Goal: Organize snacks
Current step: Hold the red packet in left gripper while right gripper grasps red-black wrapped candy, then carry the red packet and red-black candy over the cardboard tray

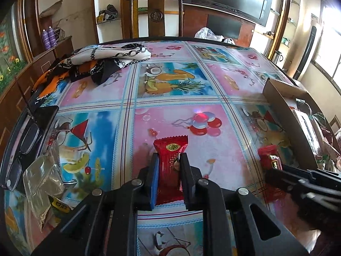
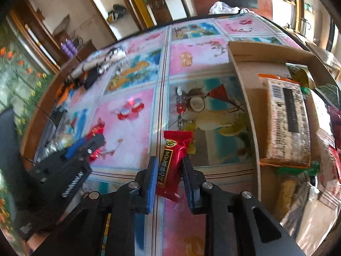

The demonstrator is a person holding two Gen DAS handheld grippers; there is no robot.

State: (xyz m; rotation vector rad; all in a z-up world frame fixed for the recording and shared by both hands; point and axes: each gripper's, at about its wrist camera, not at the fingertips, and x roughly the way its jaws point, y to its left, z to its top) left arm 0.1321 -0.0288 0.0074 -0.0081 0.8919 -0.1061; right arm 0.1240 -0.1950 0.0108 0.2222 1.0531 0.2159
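Left claw (image 1: 169,160) and right claw (image 2: 168,162) each clench a red foil snack packet (image 1: 170,149); carry them level to the brown cardboard box (image 2: 240,49).

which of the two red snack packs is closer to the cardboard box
The red snack pack between the right gripper jaws; the box is just beside it. The other pack, in the left gripper, sits further away.

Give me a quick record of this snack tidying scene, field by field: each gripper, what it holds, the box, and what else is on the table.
left gripper: shut on a red snack packet
right gripper: a second red packet between its jaws; contact unclear
cardboard box: open, on the table's right side, holding wrapped snacks
table: colourful patterned cover
other items: glasses, patterned scarf, clear plastic bag
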